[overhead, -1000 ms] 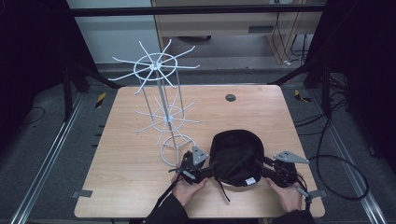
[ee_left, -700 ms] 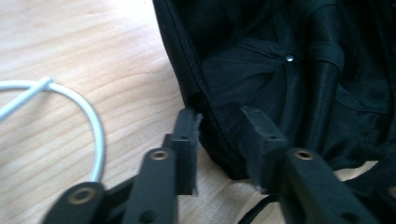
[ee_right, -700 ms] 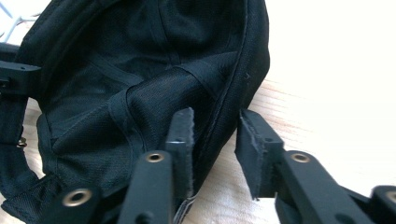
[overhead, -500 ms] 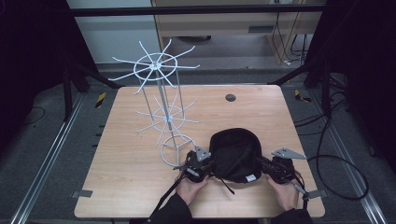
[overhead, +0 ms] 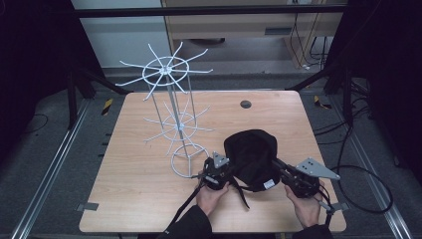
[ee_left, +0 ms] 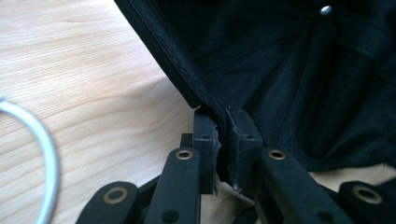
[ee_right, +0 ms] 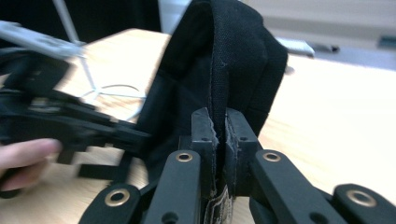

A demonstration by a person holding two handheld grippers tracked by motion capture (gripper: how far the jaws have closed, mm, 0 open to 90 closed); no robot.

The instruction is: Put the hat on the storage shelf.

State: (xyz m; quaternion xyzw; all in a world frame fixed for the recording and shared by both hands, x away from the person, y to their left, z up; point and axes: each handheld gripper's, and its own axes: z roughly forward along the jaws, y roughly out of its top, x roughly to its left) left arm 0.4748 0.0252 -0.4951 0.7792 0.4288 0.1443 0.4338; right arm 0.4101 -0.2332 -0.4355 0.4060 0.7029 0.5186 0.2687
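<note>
A black cap is held above the near right part of the wooden table, stretched between both grippers. My left gripper is shut on the cap's left rim; its jaws pinch the stitched edge of the black cap in the left gripper view, at my left gripper. My right gripper is shut on the cap's right edge. In the right gripper view the black cap rises upright from between the jaws of my right gripper, with the other gripper blurred at the left.
A white wire display rack with spoked hooks stands on the table left of the cap; its ring base lies close beside my left gripper. A small dark disc sits near the far edge. Cables trail off the right side.
Both grippers have lifted the cap and moved it a little forward and up; the hold on both edges is unchanged.
</note>
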